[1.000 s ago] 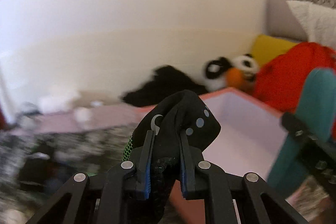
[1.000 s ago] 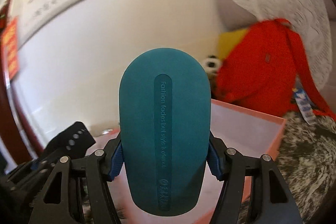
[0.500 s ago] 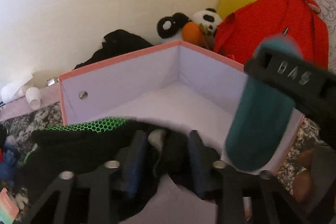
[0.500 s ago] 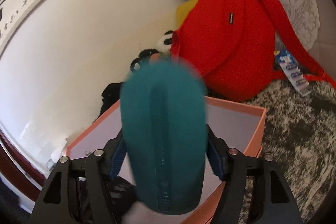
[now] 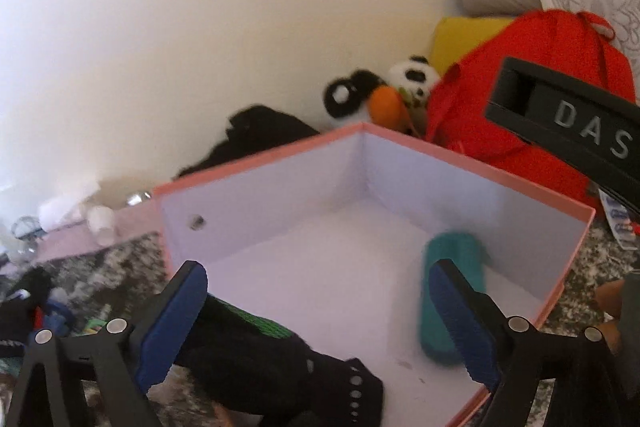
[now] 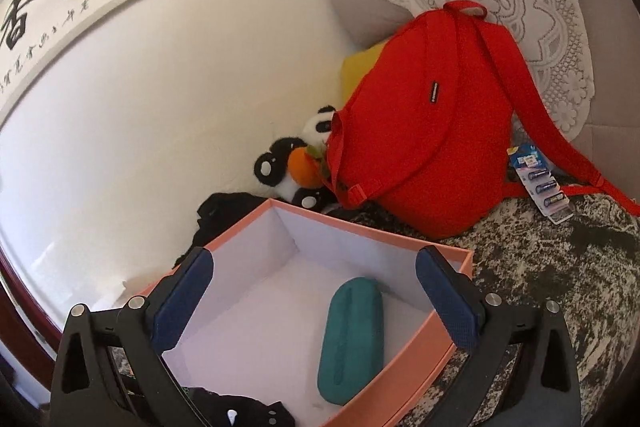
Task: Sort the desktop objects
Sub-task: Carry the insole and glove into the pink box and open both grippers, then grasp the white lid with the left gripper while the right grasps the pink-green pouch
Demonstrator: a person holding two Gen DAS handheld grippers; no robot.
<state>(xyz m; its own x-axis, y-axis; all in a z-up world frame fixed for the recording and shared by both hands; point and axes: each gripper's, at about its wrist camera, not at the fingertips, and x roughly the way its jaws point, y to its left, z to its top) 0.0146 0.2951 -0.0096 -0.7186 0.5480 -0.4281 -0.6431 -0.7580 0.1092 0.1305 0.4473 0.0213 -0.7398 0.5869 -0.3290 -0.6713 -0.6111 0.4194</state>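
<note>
A pink box (image 5: 256,159) (image 6: 404,371) with a white inside stands on the speckled surface. On its floor by the right wall lies a teal oblong case (image 5: 452,299) (image 6: 354,335). A black glove with green mesh (image 5: 280,359) (image 6: 240,413) rests over the box's near corner. My left gripper (image 5: 320,323) hangs open just above the glove, with nothing between its blue pads. My right gripper (image 6: 316,303) is open above the box, over the teal case. In the left wrist view its black body (image 5: 568,131) crosses the upper right.
A red backpack (image 6: 420,131) leans behind the box, with a panda plush (image 6: 296,163) and black cloth (image 5: 256,135) along the wall. A battery pack (image 6: 540,183) lies to the right. Small white items (image 5: 80,215) and clutter (image 5: 32,307) sit at the left.
Both grippers opened over the box. The teal case dropped from the right gripper to the box floor, and the glove fell from the left gripper onto the near corner.
</note>
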